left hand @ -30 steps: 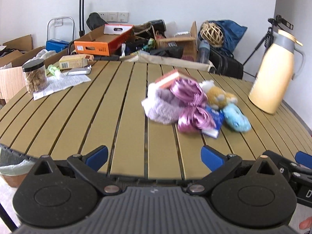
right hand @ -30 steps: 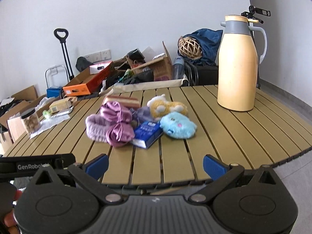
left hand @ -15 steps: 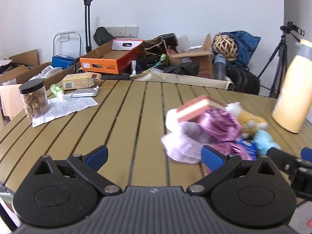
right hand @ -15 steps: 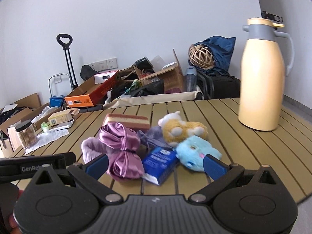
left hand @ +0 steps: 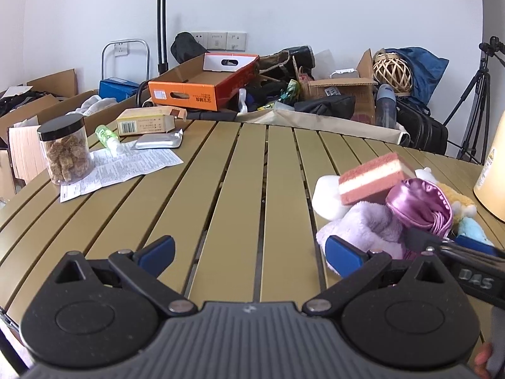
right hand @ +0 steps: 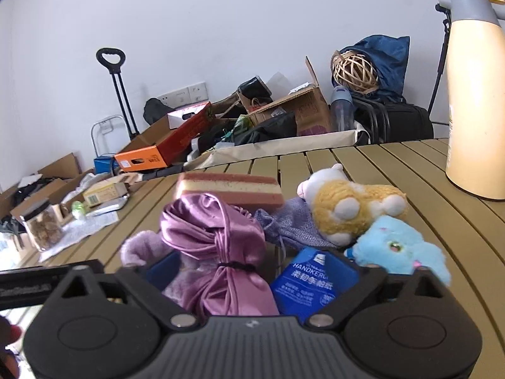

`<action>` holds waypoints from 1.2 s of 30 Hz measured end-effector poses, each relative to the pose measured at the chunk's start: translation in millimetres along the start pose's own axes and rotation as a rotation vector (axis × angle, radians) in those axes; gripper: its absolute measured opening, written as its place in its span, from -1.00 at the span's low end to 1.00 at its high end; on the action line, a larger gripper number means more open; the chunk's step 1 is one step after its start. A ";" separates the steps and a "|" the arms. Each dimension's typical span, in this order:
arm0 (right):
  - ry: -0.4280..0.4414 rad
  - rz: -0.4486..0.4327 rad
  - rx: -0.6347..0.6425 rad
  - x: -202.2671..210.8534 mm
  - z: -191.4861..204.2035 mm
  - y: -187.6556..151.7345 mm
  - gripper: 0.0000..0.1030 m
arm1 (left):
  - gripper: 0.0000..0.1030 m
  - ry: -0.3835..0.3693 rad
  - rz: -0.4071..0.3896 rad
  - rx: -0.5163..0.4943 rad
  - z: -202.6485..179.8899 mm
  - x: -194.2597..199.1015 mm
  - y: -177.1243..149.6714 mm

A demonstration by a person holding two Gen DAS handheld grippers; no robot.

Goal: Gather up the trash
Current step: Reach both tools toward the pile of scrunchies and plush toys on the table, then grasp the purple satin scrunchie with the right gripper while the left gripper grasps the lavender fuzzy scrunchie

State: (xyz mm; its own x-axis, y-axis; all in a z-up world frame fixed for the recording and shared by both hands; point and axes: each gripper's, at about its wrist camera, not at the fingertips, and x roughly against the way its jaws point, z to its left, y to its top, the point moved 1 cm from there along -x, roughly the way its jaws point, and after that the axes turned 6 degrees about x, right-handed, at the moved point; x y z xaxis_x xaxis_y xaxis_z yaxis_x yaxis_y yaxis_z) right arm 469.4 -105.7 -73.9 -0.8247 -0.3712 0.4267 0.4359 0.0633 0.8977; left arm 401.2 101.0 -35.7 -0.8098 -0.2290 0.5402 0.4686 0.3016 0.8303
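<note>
A pile lies on the slatted table (left hand: 240, 189): a shiny purple satin bag (right hand: 217, 252), a blue tissue pack (right hand: 311, 284), a pink-and-cream sponge (right hand: 230, 188), a lilac fluffy cloth (left hand: 369, 224), a yellow plush (right hand: 347, 208) and a blue plush (right hand: 397, 249). My right gripper (right hand: 257, 273) is open, its jaws on either side of the satin bag and tissue pack. My left gripper (left hand: 249, 249) is open and empty over bare slats, left of the pile. The right gripper's body (left hand: 467, 271) shows at the left view's right edge.
A cream thermos jug (right hand: 476, 94) stands at the table's right. At the far left lie a snack jar (left hand: 64, 151), a printed leaflet (left hand: 126, 164), a foil pack (left hand: 157, 140), a small green bottle (left hand: 107, 134) and a yellow box (left hand: 145, 123). Boxes and bags crowd the floor behind.
Both grippers moved forward over the table. The right one closed in on the pile until its jaws flank the satin bag and tissue pack. The left view swung left.
</note>
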 end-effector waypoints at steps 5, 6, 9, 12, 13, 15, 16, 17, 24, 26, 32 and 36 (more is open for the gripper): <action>0.050 -0.005 0.012 -5.0 6.8 -3.3 -0.28 | 1.00 -0.016 -0.015 0.004 -1.1 2.8 -0.8; 0.051 -0.001 0.020 -4.8 8.7 -4.0 -0.29 | 1.00 -0.018 -0.014 0.005 -1.4 2.6 -0.9; 0.049 0.006 0.033 -2.6 11.4 -6.4 -0.36 | 1.00 -0.020 -0.016 0.004 -1.8 3.4 -1.7; 0.061 -0.003 0.003 3.9 8.5 -6.1 -0.46 | 1.00 -0.023 -0.021 0.001 -2.9 4.5 -2.8; 0.069 -0.011 -0.007 7.1 7.2 -5.9 -0.46 | 1.00 -0.025 -0.023 0.001 -3.3 5.3 -3.5; 0.072 -0.022 -0.015 13.7 5.7 -5.3 -0.47 | 1.00 -0.028 -0.028 0.001 -3.5 6.7 -3.7; 0.072 -0.028 -0.018 18.1 5.0 -4.6 -0.48 | 1.00 -0.031 -0.030 0.001 -3.3 7.3 -3.5; 0.074 -0.034 -0.021 22.2 3.9 -4.5 -0.48 | 1.00 -0.032 -0.032 0.003 -3.4 7.8 -3.2; 0.041 -0.090 -0.031 53.4 -6.6 -1.5 -0.48 | 1.00 -0.056 -0.034 0.008 -7.7 10.8 -3.6; 0.019 -0.100 -0.040 59.5 -13.5 -1.4 -0.48 | 1.00 -0.066 -0.033 0.007 -11.3 10.6 -4.5; -0.041 -0.131 -0.070 78.8 -41.1 -1.6 -0.48 | 1.00 -0.095 -0.031 -0.006 -32.4 8.2 -7.7; -0.079 -0.139 -0.091 87.6 -60.0 -2.5 -0.48 | 1.00 -0.114 -0.041 -0.022 -52.3 3.7 -11.9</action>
State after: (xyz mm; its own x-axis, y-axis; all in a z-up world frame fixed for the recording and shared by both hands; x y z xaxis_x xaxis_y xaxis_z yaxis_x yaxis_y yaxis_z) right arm 417.7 -193.9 -45.3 -0.9035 -0.2960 0.3100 0.3438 -0.0684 0.9365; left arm 411.1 48.2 -36.4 -0.8626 -0.1331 0.4880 0.4412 0.2739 0.8546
